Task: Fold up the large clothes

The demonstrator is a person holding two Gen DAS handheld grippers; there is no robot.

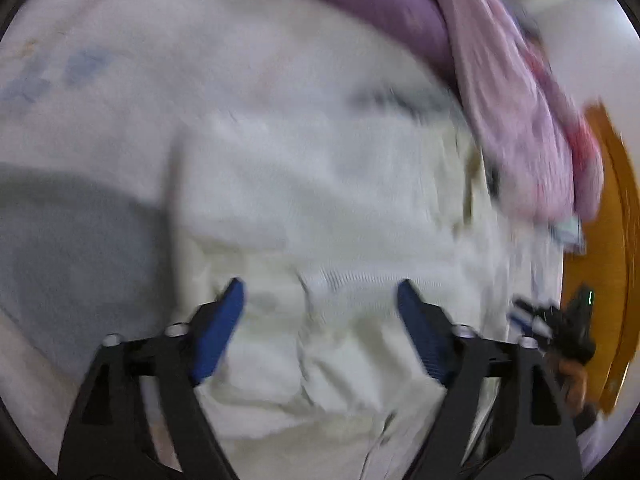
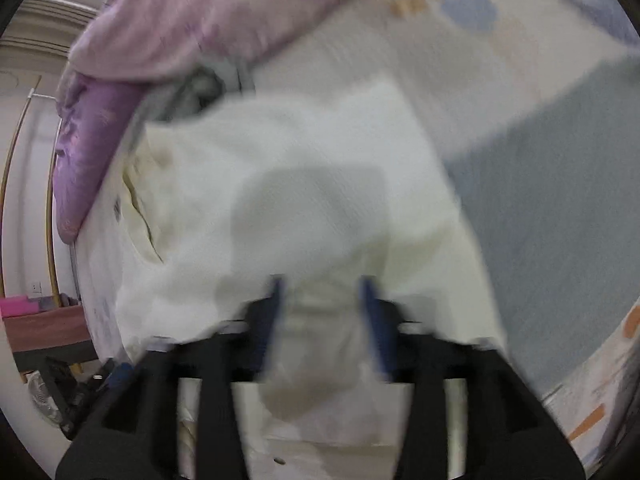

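- Left gripper point(image 1: 320, 300): jaws spread wide, blue pads point(image 1: 218, 332) well apart, nothing between them. It hangs above the white garment point(image 1: 320, 208) without visible contact.
- White garment, left wrist view: it lies directly under and ahead of the left gripper, crumpled, with folds running between the two fingers. Its straight left edge sits just outboard of the left finger.
- Bed sheet point(image 1: 80, 240): a grey-and-pale printed surface to the left of and beyond the garment; the garment rests on it.
- Purple pillow point(image 1: 380, 0): far ahead of the left gripper, at the top of the view, well apart from the fingers.
- Pink quilt point(image 1: 520, 120): ahead and to the right, bunched beside the garment's right edge.
- Right gripper point(image 2: 322, 292): jaws at a narrow gap with a bunched fold of the white garment point(image 2: 320, 160) between the blue pads point(image 2: 374, 320). Motion blur is heavy; pad contact with the fabric appears made on both sides.
- White garment, right wrist view: it spreads ahead of the right gripper and to both sides of it.
- Beyond it: the pink quilt point(image 2: 200, 12) far ahead, the purple pillow point(image 2: 88, 144) ahead-left, the bed sheet point(image 2: 552, 200) to the right.
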